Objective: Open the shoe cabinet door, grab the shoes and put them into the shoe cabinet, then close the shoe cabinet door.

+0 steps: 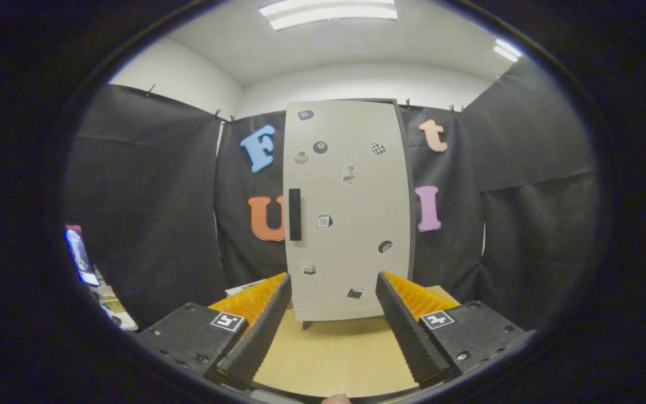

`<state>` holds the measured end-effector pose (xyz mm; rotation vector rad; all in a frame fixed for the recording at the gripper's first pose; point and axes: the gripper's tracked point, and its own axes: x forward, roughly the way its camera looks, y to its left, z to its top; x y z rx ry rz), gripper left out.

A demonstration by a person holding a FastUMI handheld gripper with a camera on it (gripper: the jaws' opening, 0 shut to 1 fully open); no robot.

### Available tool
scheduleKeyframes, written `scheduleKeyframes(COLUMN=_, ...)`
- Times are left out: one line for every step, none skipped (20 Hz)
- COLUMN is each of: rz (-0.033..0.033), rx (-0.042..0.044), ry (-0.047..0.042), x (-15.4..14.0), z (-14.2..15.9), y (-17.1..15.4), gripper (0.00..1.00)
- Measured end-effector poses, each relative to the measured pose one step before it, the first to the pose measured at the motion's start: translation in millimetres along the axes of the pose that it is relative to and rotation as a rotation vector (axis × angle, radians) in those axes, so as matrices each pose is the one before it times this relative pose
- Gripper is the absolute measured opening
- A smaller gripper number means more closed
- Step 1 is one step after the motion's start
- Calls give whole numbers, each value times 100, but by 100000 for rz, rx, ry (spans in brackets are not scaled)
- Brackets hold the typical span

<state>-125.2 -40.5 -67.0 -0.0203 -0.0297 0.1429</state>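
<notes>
A tall pale shoe cabinet (351, 224) stands upright on the wooden table (334, 353), straight ahead beyond my fingers. Its door is shut and carries several small stickers. A dark vertical handle (295, 214) sits on the door's left edge at mid height. My gripper (334, 283) is open, with nothing between its fingers, and the cabinet's lower part shows in the gap between them. The fingertips are some way short of the door.
Black cloth walls close in behind and on both sides of the cabinet. Some clutter, including a small lit screen (79, 255) and papers, lies off to the left past the table. A paper sheet (244, 288) lies on the table left of the cabinet.
</notes>
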Motion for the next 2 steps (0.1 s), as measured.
scheduleKeyframes(rz=25, rx=81, ry=-1, x=31, z=-117, y=232, gripper=99)
scheduleKeyframes(rz=17, rx=211, ry=194, x=92, z=-55, y=43, gripper=99)
